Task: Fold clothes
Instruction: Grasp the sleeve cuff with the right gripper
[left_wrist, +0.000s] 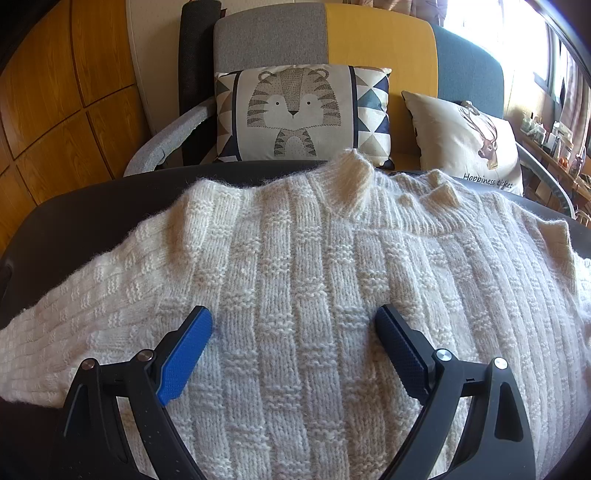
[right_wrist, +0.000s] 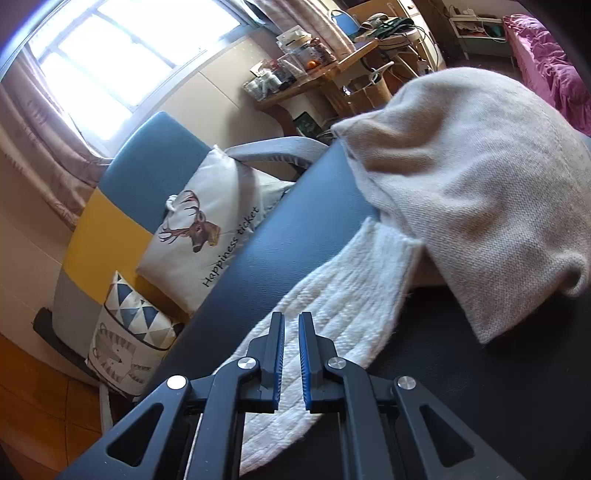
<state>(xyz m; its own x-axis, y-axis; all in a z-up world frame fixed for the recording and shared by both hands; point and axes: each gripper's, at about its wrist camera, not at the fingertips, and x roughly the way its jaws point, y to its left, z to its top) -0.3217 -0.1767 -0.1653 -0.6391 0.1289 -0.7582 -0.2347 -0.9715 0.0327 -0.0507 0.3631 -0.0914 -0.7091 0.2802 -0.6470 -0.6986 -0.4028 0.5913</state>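
Note:
A cream cable-knit sweater (left_wrist: 295, 258) lies spread over the dark table (left_wrist: 92, 221), its ribbed collar (left_wrist: 354, 177) bunched up at the far edge. My left gripper (left_wrist: 293, 314) hovers open over the sweater's body, blue pads wide apart with nothing between them. In the right wrist view a white knit sleeve (right_wrist: 351, 277) runs across the table (right_wrist: 295, 221) toward the far right. My right gripper (right_wrist: 291, 317) stands over this sleeve with its jaws drawn to a narrow gap, white knit showing between the pads. The sleeve's cuff end slips under a beige garment (right_wrist: 480, 184).
The beige garment is heaped at the table's right. Behind the table stands a grey, yellow and blue sofa (left_wrist: 369, 37) with a tiger cushion (left_wrist: 295, 114) and a deer cushion (left_wrist: 469, 140). A cluttered wooden shelf (right_wrist: 314, 74) sits by the window.

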